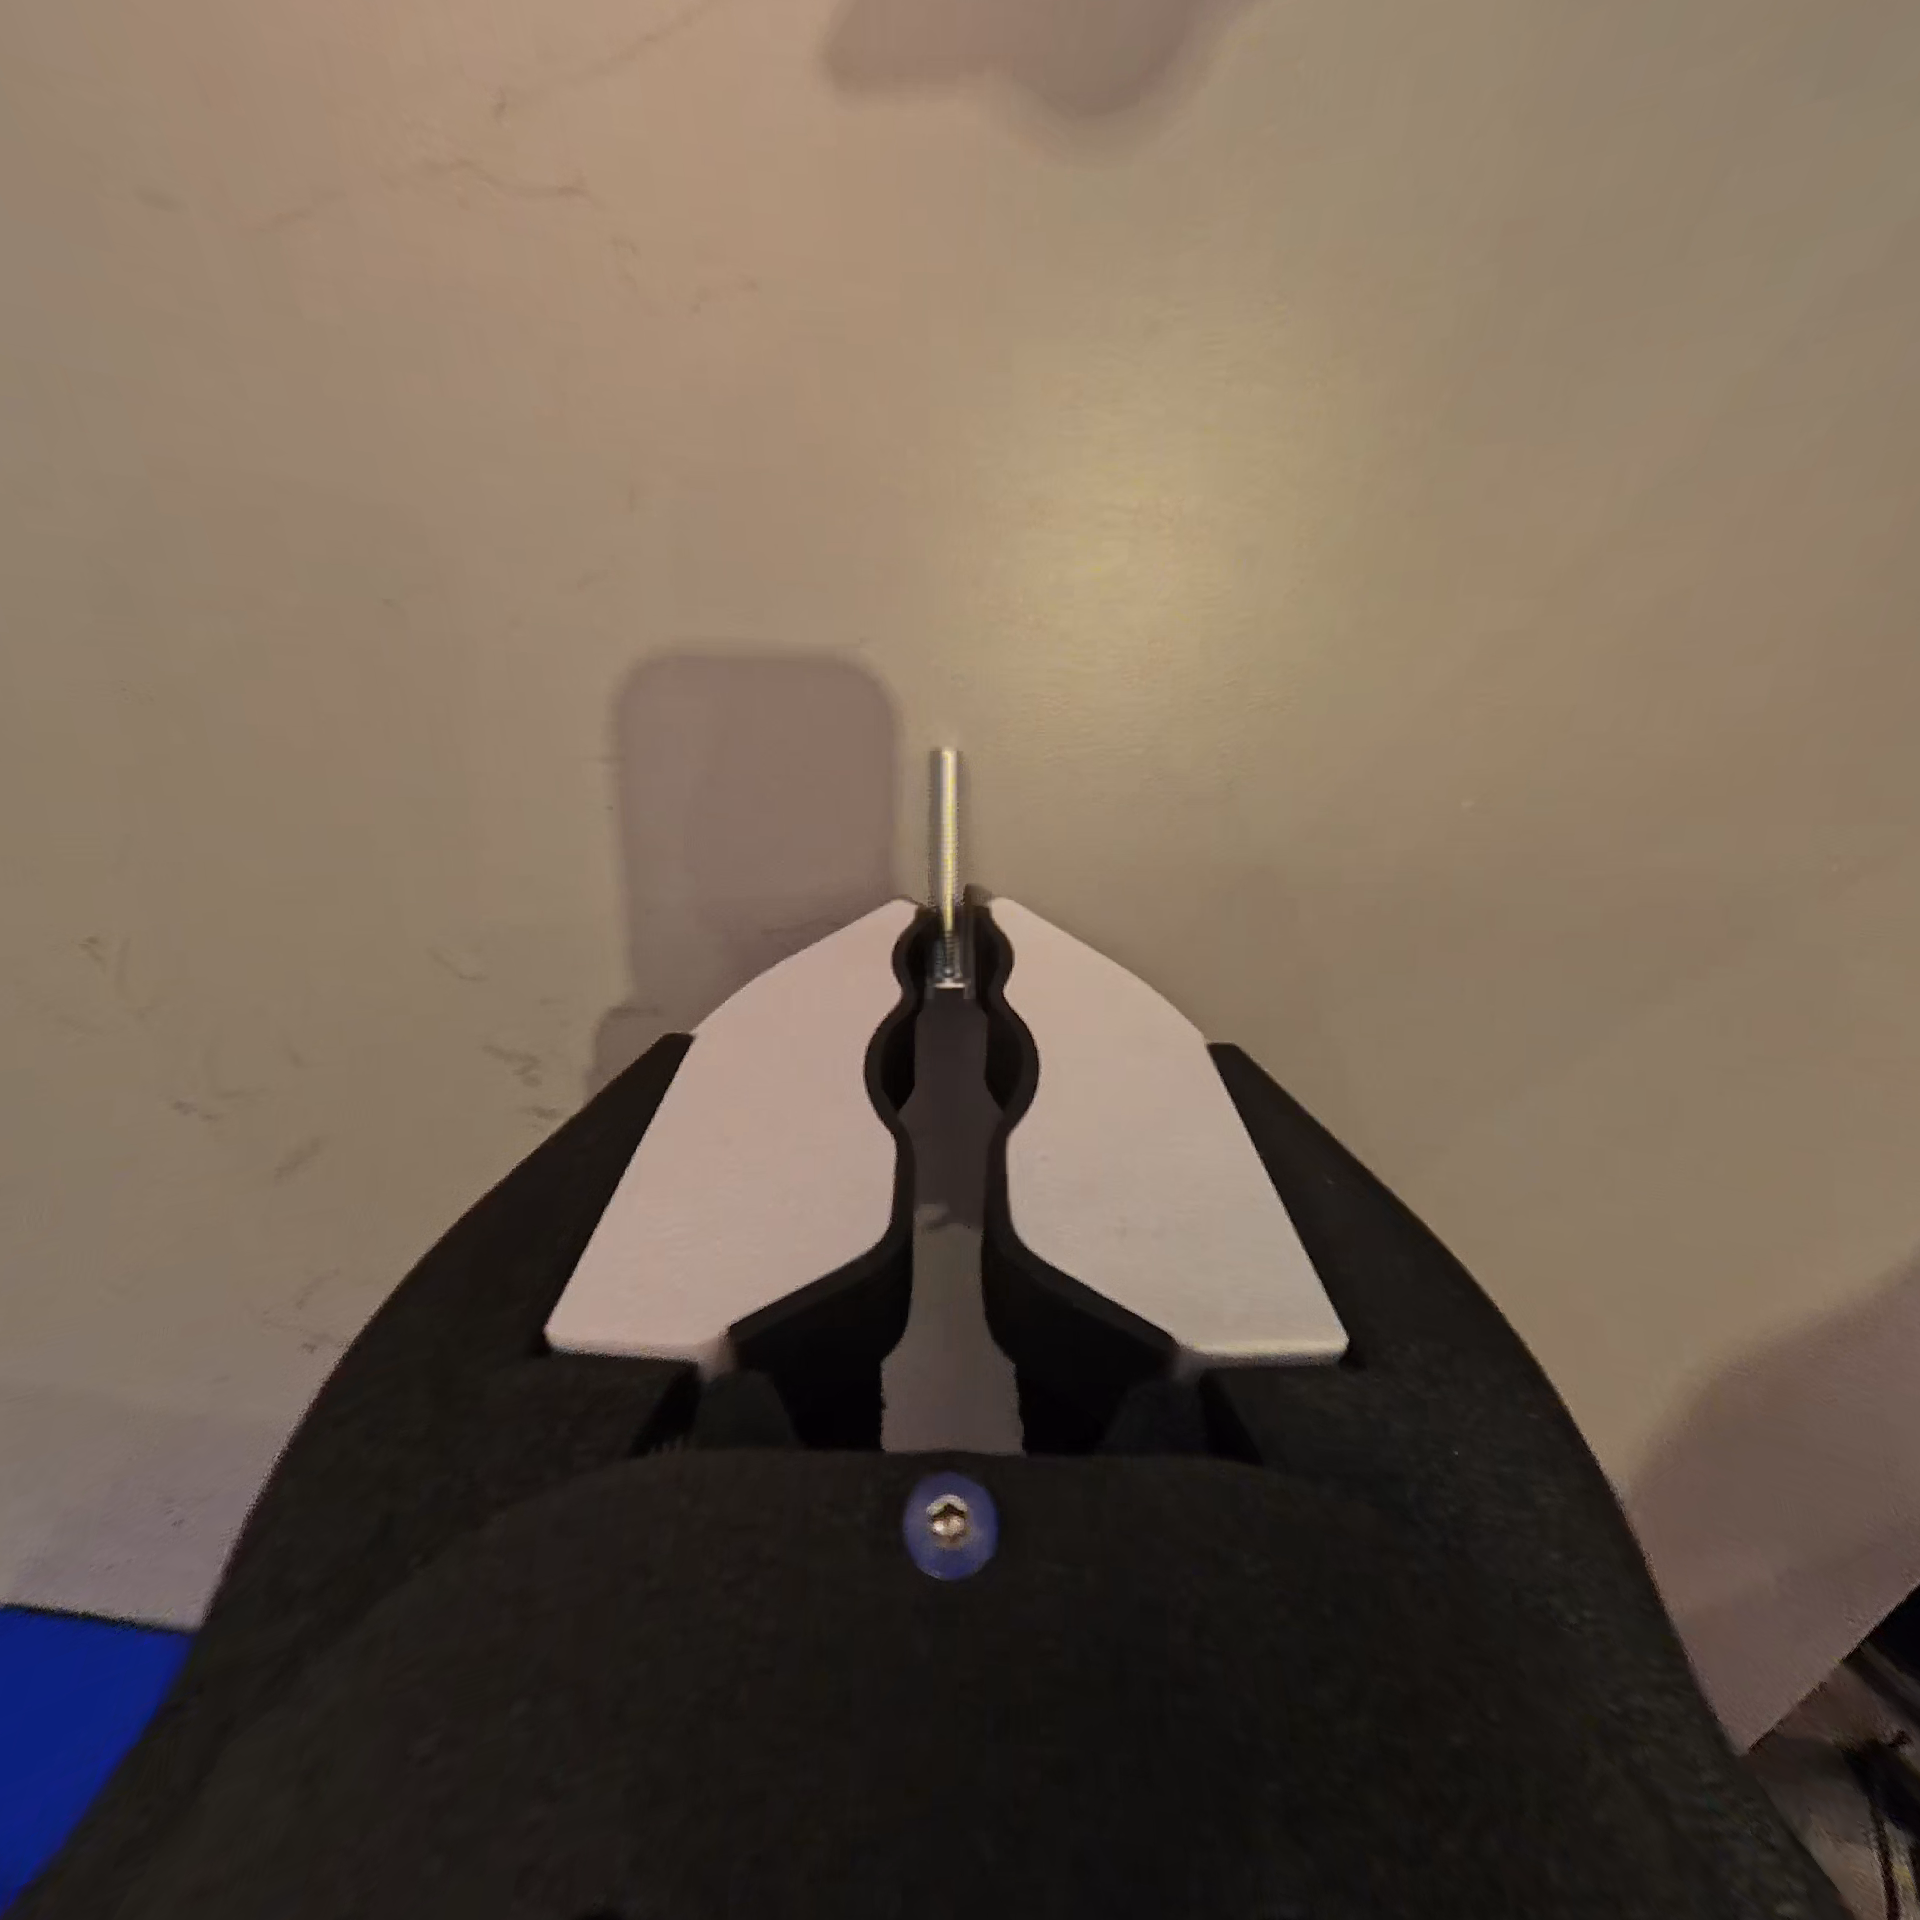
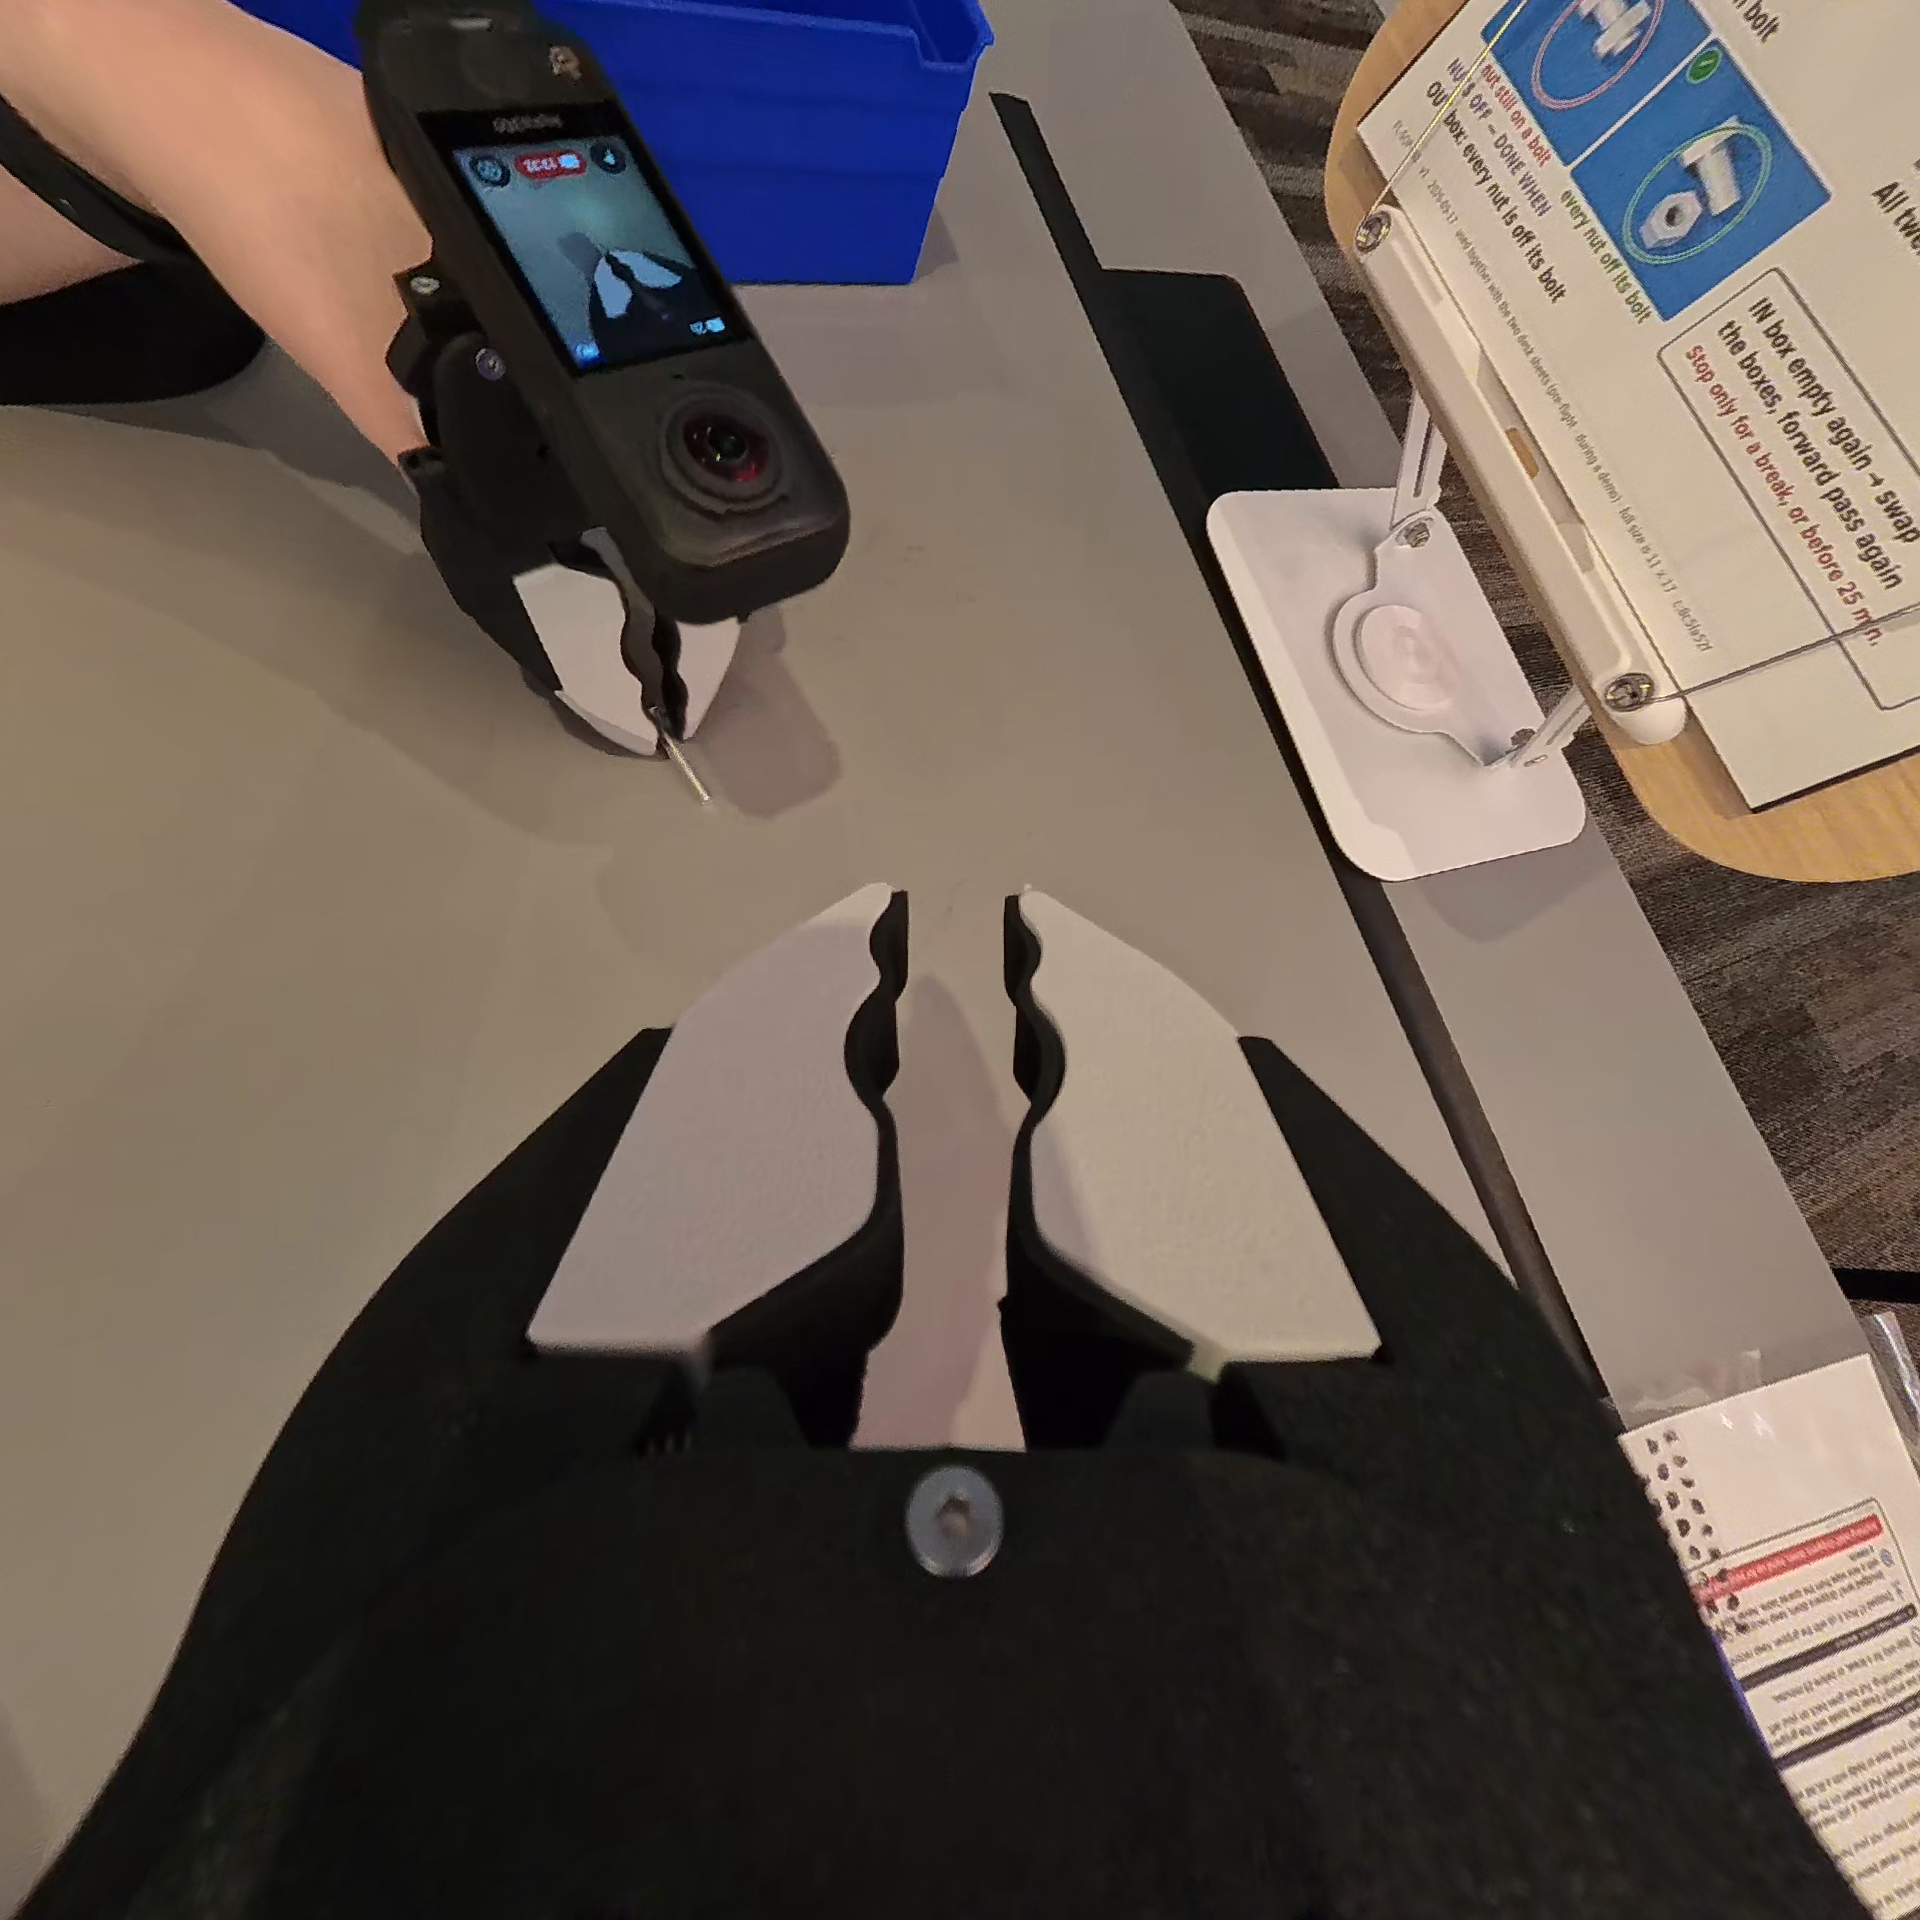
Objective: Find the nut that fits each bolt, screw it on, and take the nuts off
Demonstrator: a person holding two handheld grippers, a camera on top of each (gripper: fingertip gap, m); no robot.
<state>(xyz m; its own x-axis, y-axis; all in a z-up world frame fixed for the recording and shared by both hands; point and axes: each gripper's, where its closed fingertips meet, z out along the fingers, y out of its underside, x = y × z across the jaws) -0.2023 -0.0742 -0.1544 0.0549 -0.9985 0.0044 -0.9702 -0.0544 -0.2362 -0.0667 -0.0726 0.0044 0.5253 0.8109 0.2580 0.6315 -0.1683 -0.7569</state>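
Note:
My left gripper (image 1: 948, 906) is shut on a thin silver bolt (image 1: 944, 831), whose threaded shaft sticks out past the fingertips above the grey table (image 1: 1351, 520). The bolt's head end sits between the jaws. In the right wrist view the left gripper (image 2: 665, 732) points down at the table with the bolt (image 2: 686, 769) poking out, its tip close to the surface. My right gripper (image 2: 956, 899) is open by a narrow gap and empty, low over the table, a short way from the left gripper. No nut shows in either view.
A blue bin (image 2: 790, 135) stands at the far end of the table. A white stand (image 2: 1392, 675) holding an instruction sheet (image 2: 1714, 343) sits at the right edge. A bag with a printed label (image 2: 1808, 1621) lies near right. A person's arm (image 2: 208, 156) holds the left gripper. The tips of one gripper are about 20 cm away from the tips of the other.

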